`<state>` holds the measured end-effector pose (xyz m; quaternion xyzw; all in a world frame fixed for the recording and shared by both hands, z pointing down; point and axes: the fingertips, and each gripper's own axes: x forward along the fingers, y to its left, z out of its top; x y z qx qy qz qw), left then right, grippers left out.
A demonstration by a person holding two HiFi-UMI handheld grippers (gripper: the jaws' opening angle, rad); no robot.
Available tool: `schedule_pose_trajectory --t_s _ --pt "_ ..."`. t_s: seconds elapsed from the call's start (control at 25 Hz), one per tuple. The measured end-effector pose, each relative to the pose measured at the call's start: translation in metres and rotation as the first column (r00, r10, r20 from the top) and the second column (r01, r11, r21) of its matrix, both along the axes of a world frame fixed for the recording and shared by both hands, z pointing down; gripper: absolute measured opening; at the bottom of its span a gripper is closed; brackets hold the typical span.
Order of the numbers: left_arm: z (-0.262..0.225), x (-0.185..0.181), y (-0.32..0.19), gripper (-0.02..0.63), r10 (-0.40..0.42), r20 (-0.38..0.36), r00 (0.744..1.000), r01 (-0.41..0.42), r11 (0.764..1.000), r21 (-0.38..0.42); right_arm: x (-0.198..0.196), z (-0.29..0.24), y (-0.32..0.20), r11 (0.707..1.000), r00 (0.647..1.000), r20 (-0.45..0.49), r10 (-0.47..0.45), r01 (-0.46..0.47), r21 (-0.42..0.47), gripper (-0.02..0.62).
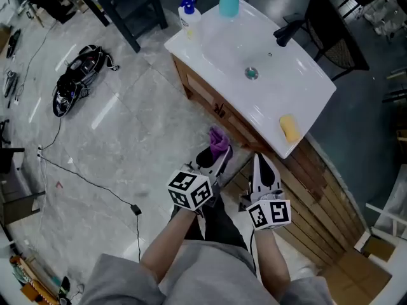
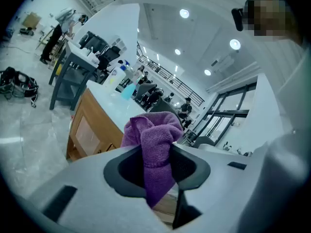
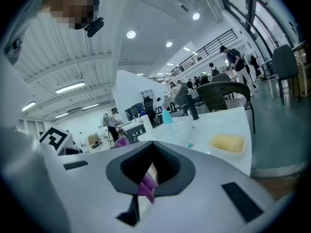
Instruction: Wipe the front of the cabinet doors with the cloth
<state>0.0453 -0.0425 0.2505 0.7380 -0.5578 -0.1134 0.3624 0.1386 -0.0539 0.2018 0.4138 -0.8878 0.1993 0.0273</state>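
A purple cloth is bunched between the jaws of my left gripper, which is shut on it just in front of the wooden cabinet doors, low near the floor. In the left gripper view the cloth fills the jaw gap of the left gripper, with the cabinet to its left. My right gripper sits to the right of the left one, below the counter's near corner, jaws together. In the right gripper view a thin purple sliver shows at the right gripper; what it is I cannot tell.
The white sink top carries a yellow sponge, a black tap, a white bottle and a teal bottle. A slatted wooden mat lies to the right. A black bag and a cable lie on the marble floor.
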Motion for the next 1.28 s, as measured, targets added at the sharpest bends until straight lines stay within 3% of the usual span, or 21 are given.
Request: schedule_pose_trajectory --t_s 0.28,0.56,0.88,1.04,1.28 --pt "-0.097 -0.026 0.009 0.13 -0.021 0.201 0.979 -0.005 0.991 0.131 -0.019 -0.073 -0.004 0.993 0.998 0.048 -0.03 0.025 0.112 0.009" --pt "-0.174 -0.04 0.017 0.13 -0.064 0.398 0.915 -0.039 0.969 0.245 -0.039 -0.131 0.007 0.973 0.996 0.051 -0.071 0.059 0.222 0.009" --pt "-0.225 -0.038 0.026 0.13 -0.052 0.449 0.892 -0.102 0.944 0.313 -0.056 -0.178 0.017 0.954 0.995 0.055 -0.086 0.066 0.293 0.009" --pt "-0.238 -0.046 0.028 0.13 -0.059 0.452 0.89 -0.109 0.935 0.337 -0.065 -0.191 0.021 0.942 0.994 0.043 -0.096 0.077 0.327 0.009" --pt "-0.248 -0.055 0.035 0.13 -0.072 0.495 0.866 -0.127 0.925 0.357 -0.073 -0.199 0.03 0.935 0.994 0.046 -0.104 0.082 0.345 0.009"
